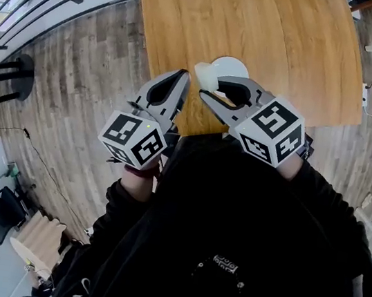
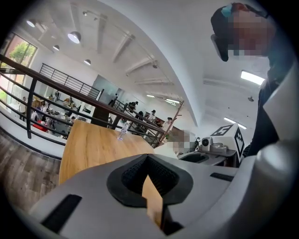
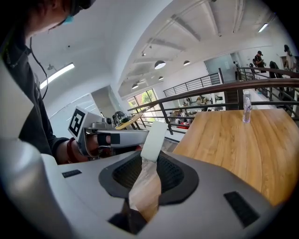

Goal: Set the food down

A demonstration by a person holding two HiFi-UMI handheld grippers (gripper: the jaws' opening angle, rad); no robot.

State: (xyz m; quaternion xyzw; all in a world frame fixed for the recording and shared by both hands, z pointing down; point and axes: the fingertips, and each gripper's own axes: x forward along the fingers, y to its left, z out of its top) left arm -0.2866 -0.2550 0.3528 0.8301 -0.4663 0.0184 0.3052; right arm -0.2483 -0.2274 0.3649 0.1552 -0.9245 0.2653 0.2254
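At the near edge of the wooden table (image 1: pixel 274 32), the right gripper (image 1: pixel 211 89) pinches a flat white piece (image 1: pixel 228 68) at its tips and holds it over the boards. This is probably the food, though seen edge-on its kind is unclear. Just to the left, the left gripper (image 1: pixel 181 78) has its tips pressed together on nothing. The setting-down is not yet done. I judge the next move calls for lowering the piece flat, then parting the jaws.

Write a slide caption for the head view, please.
The right gripper holds a white round object over the near edge of the wooden table; left gripper shut, empty.
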